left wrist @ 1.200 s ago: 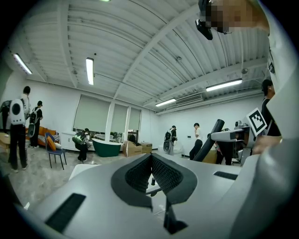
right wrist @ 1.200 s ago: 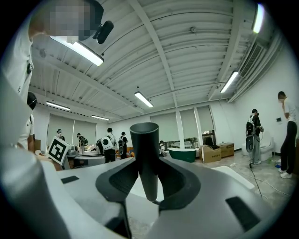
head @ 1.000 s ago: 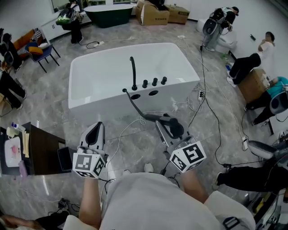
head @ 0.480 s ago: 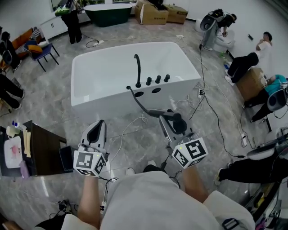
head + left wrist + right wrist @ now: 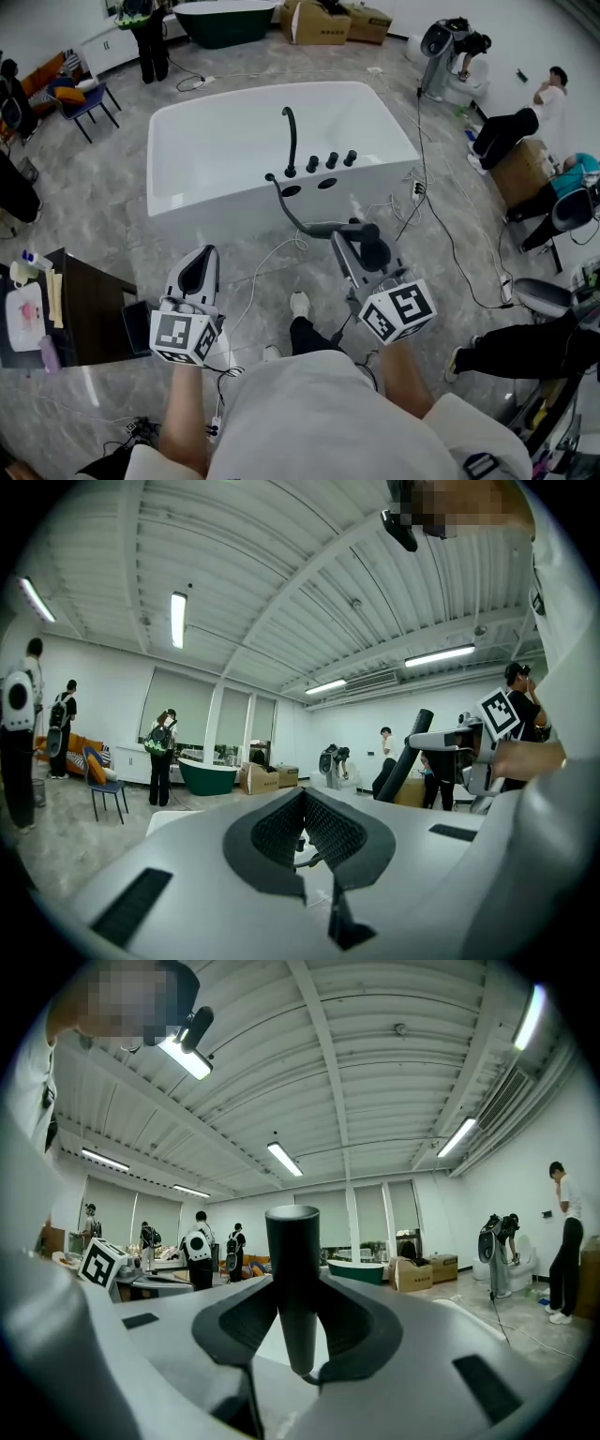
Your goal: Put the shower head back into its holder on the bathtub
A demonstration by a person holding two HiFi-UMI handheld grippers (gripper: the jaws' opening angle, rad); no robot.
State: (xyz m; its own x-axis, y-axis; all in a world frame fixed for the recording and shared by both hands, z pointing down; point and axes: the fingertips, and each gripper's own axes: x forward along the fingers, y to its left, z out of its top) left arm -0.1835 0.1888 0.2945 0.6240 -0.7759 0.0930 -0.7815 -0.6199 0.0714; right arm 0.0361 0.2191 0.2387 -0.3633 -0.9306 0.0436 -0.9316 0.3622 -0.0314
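Observation:
The white bathtub (image 5: pixel 187 202) stands ahead of me, with a black spout (image 5: pixel 291 141), three knobs (image 5: pixel 331 160) and two dark holes (image 5: pixel 326 184) on its near rim. A black hose (image 5: pixel 286 214) runs from the rim to the black shower head (image 5: pixel 367 247). My right gripper (image 5: pixel 361 246) is shut on the shower head, short of the tub. In the right gripper view the handle (image 5: pixel 293 1279) stands upright between the pads. My left gripper (image 5: pixel 194 274) hangs lower left, shut and holding nothing; its pads (image 5: pixel 314 822) meet.
A dark desk (image 5: pixel 89 309) with small items is at my left. Cables (image 5: pixel 441 225) trail over the floor right of the tub. Cardboard boxes (image 5: pixel 319 23), a dark green tub (image 5: pixel 225 19), a blue chair (image 5: pixel 80 98) and several people stand around the room.
I have stepped toward the bathtub, which now lies nearer and lower in the head view. Both grippers came forward with me, and the right one still holds the shower head.

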